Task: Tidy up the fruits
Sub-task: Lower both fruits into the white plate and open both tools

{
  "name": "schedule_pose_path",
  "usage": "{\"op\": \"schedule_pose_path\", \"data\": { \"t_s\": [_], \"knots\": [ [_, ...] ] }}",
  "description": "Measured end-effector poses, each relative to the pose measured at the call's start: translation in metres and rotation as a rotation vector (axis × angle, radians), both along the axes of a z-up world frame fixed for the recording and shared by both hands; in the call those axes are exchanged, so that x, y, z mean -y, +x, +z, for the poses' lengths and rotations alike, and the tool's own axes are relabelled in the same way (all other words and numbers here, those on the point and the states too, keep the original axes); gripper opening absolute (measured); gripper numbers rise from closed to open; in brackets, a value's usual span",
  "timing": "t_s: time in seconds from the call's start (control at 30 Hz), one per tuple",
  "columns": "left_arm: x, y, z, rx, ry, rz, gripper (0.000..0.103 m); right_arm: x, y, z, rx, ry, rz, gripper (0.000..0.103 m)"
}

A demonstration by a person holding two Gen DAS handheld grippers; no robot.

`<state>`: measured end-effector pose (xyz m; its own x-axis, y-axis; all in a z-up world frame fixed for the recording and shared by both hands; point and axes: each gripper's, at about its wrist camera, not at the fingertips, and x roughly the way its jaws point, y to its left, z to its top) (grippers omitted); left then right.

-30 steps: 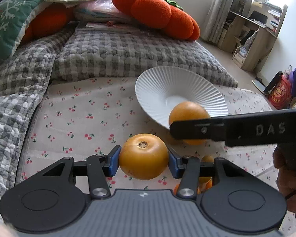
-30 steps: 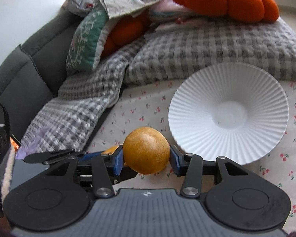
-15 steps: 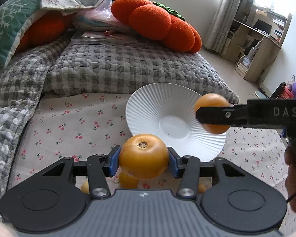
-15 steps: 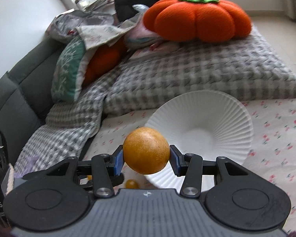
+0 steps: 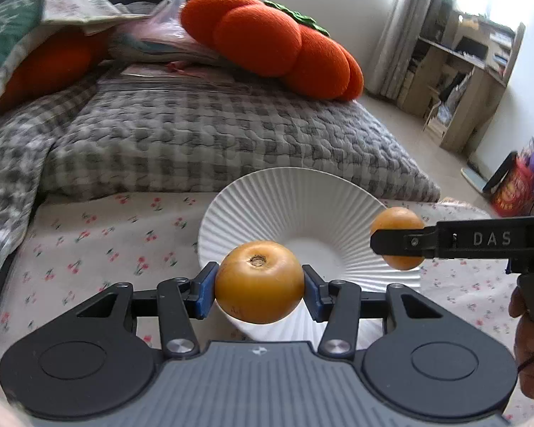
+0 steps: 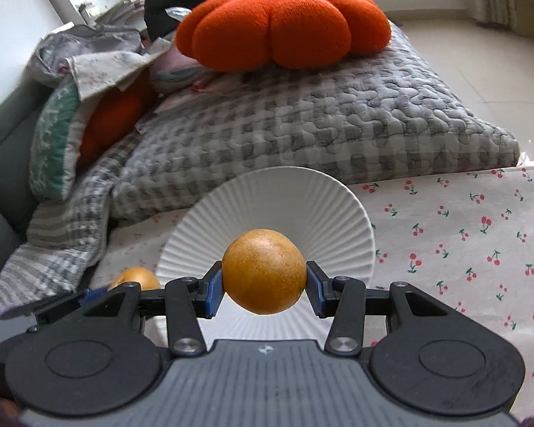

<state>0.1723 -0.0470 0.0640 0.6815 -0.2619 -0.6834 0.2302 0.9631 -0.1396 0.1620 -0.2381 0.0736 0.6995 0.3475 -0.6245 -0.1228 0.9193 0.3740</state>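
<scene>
The left gripper (image 5: pixel 259 282) is clenched on a round orange fruit (image 5: pixel 259 281), its blue pads pressing the two sides at the widest part, with the stem dimple facing up. This fruit hangs just above the near edge of the white ribbed plate (image 5: pixel 295 199). The right gripper (image 6: pixel 263 279) grasps a second orange fruit (image 6: pixel 263 270) in the same way, also over the near part of the plate; from the left camera it shows at the right rim. Both fruits look firm and smooth-skinned, rather light, so I judge they can slip or roll if the pads sit off the middle, and a too strong squeeze may bruise them. Holding across the widest part, as now, seems the safest. The plate slopes to its middle, so a fruit set low there will probably settle, but one dropped could roll out onto the cherry-print cloth (image 6: pixel 462 235). The only readable writing is "DAS" on the right gripper's arm, right of the plate.
</scene>
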Motion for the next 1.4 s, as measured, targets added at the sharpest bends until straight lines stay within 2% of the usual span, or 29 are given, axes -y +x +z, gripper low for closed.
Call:
{"op": "schedule_pose_path", "data": {
  "t_s": [0.4,0.5,0.6,0.73,0.87,0.93,1.1,1.13,1.3,1.4],
  "knots": [
    [0.044,0.032,-0.037,0.02,0.155,-0.098,0.044,-0.017,0.042,-0.021,-0.041,0.005,0.017,0.044],
    [0.048,0.035,-0.04,0.035,0.156,-0.105,0.044,-0.03,0.05,-0.026,-0.038,-0.091,-0.006,0.044],
    [0.053,0.039,-0.042,0.06,0.162,-0.107,0.044,-0.033,0.053,-0.025,-0.014,-0.121,-0.008,0.044],
    [0.056,0.044,-0.045,0.079,0.159,-0.105,0.044,-0.029,0.054,-0.026,-0.002,-0.101,-0.007,0.046],
    [0.062,0.043,-0.047,0.099,0.195,-0.11,0.045,-0.031,0.056,-0.026,-0.001,-0.102,-0.003,0.048],
    [0.062,0.042,-0.046,0.1,0.205,-0.112,0.048,-0.03,0.055,-0.025,-0.001,-0.103,-0.013,0.055],
    [0.056,0.037,-0.038,0.104,0.211,-0.087,0.074,-0.028,0.045,-0.015,0.033,-0.125,-0.031,0.069],
    [0.054,0.035,-0.035,0.107,0.203,-0.085,0.075,-0.027,0.042,-0.012,0.039,-0.136,-0.041,0.074],
    [0.036,0.022,-0.009,0.123,0.17,-0.053,0.085,-0.021,0.031,-0.003,0.039,-0.156,-0.092,0.079],
    [0.025,0.01,0.003,0.123,0.156,-0.027,0.087,-0.022,0.021,0.005,0.054,-0.158,-0.111,0.082]
  ]
}}
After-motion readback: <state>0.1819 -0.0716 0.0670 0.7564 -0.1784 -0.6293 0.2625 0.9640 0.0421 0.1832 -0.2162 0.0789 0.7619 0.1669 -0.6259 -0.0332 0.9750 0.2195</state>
